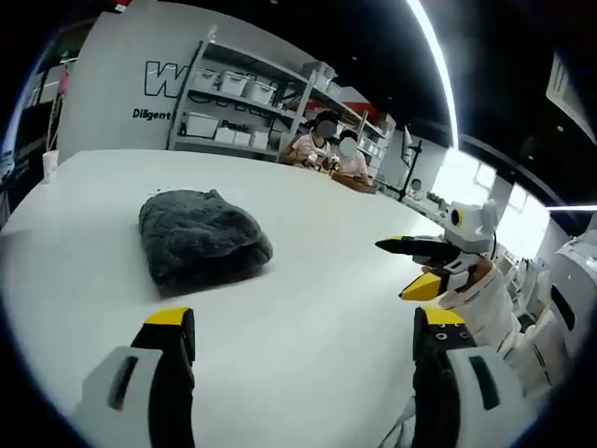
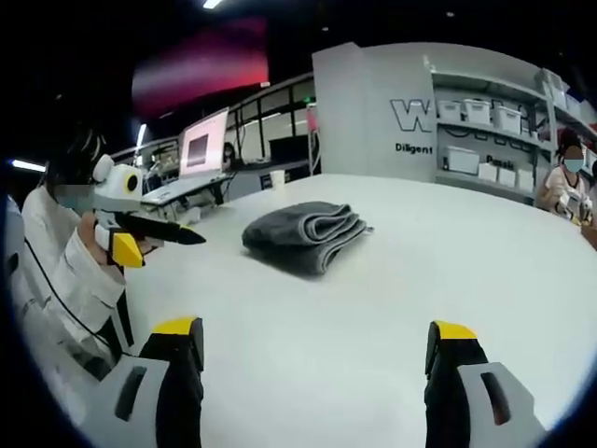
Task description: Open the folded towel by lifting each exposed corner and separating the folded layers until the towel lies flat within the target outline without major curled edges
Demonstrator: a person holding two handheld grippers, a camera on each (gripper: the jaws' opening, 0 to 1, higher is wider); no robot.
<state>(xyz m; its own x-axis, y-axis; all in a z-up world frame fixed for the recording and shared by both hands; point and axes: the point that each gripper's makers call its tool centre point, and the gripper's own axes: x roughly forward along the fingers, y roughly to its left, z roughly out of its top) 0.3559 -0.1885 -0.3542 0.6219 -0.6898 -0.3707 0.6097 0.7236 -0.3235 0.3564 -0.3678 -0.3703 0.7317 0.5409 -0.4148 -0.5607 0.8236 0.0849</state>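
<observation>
Nearest in the left gripper view, the left gripper (image 1: 303,341) hangs over bare white table (image 1: 308,280) with its yellow-tipped jaws spread wide and nothing between them. The right gripper (image 2: 317,350) in its own view is the same: jaws far apart, empty, above the table top. Each one also shows from the side in the other's view, and there too the jaws stand parted and hold nothing.

Farther out lies the towel (image 1: 202,238), dark grey, folded into a thick bundle and resting flat on the table, well apart from both grippers. No target outline is visible on the table from here. In the right gripper view the towel (image 2: 306,235) shows its stacked layer edges, turned toward the right of that view. In the left gripper view it shows a rounded, closed fold along its near side.

By its plush nap and slumped shape, it is probably soft, limp and light, with a grippy surface. It should drape and sag when lifted, so a pinch on one layer only will matter. The best hold looks like a top-layer corner on the open, stacked side, not the rounded fold.

Beyond, shelves (image 1: 244,101) with bins stand against a white wall, and people (image 1: 331,149) sit at the table's far end.
</observation>
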